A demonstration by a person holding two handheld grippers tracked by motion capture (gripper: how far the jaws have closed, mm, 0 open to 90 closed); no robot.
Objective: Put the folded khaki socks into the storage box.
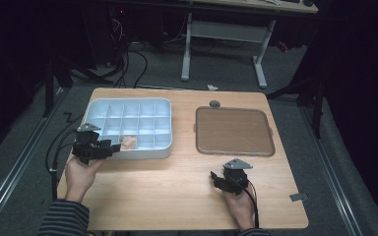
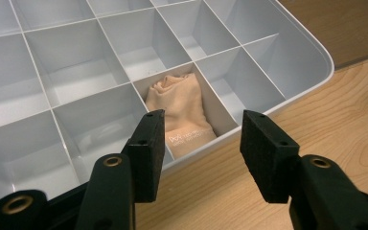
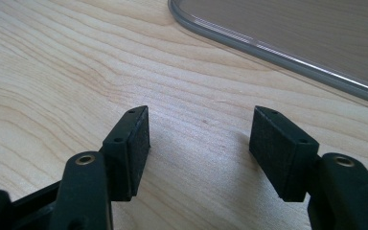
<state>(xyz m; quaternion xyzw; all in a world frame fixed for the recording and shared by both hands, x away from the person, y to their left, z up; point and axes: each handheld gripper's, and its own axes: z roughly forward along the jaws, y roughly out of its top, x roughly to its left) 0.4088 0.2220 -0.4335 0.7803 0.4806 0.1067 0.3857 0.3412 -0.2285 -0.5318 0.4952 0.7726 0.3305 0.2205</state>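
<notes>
Peach-coloured folded cloth (image 2: 182, 112) lies in a cell of the near row of the pale grey compartment tray (image 1: 94, 105), third cell from the tray's left end as the high view shows it, its printed hem turned toward the tray's front wall. My left hand-held gripper (image 2: 201, 143) stands at that front wall with its jaws parted to a middling width and nothing between the pads; the cloth sits just beyond and slightly left of the gap. My right hand-held gripper (image 3: 199, 143) rests low over bare wood of the surface (image 1: 177, 196), jaws likewise apart and empty, near the front corner of the clear-rimmed brown lid (image 1: 234, 130) that lies well apart from the tray. I read the step in hand as either fetching the cloth out of its cell or leaving it there after placement; the frames do not settle which. If I am to take it, I would centre the gap over the cloth, tilt the pads down so that they clear the cell dividers on both sides, and pinch the raised fold at the far end, not the flat hem, since soft fabric slips from a shallow bite. The tray is light plastic and may slide if a jaw catches its rim.
</notes>
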